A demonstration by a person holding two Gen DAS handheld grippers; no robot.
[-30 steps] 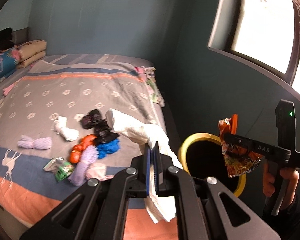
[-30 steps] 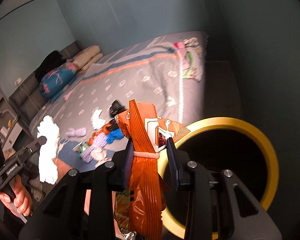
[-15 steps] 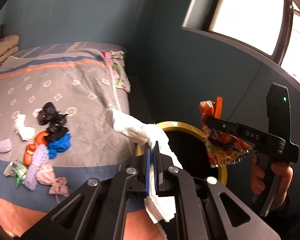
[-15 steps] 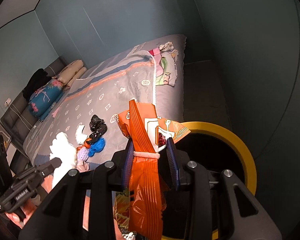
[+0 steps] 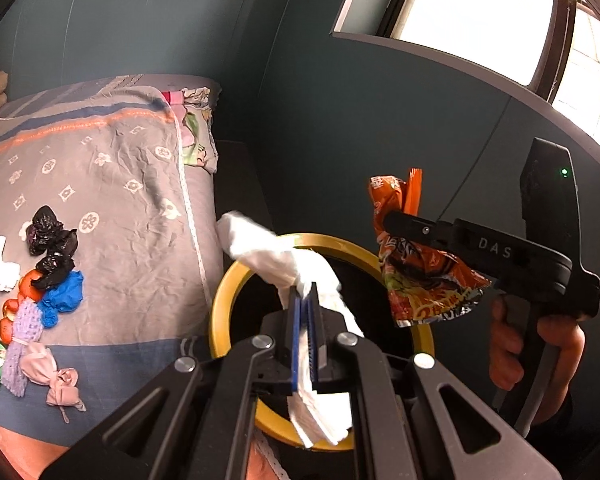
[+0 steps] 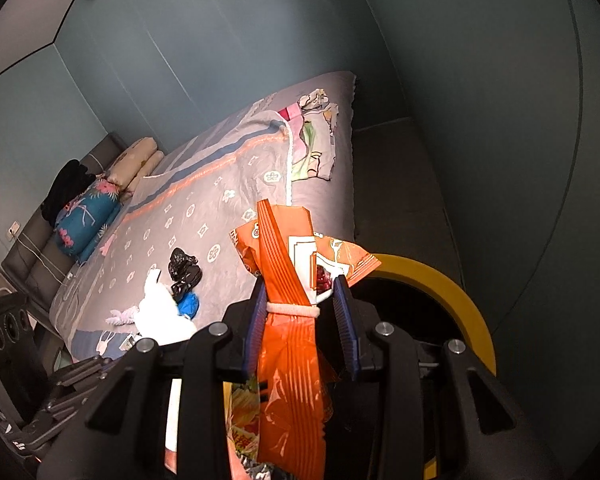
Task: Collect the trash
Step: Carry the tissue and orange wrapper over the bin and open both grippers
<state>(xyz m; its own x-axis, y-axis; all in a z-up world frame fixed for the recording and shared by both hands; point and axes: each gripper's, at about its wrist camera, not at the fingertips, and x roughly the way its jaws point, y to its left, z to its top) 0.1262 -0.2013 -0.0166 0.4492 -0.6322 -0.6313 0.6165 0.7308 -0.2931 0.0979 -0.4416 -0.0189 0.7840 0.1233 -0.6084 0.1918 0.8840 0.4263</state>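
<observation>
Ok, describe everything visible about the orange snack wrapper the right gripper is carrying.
The orange snack wrapper is a crumpled, glossy foil-like packet with printed graphics, a ribbed orange strip and a pale band around its middle. It stands roughly upright, pinched in the right gripper, its top sticking above the fingers and its bottom dangling below. It hangs above the dark opening of the yellow-rimmed bin, apart from the white tissue.

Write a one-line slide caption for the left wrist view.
Left gripper holds white tissue over yellow-rimmed bin; right gripper holds orange wrapper.

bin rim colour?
Yellow rim around a black inside; clearest in the left wrist view.
</observation>
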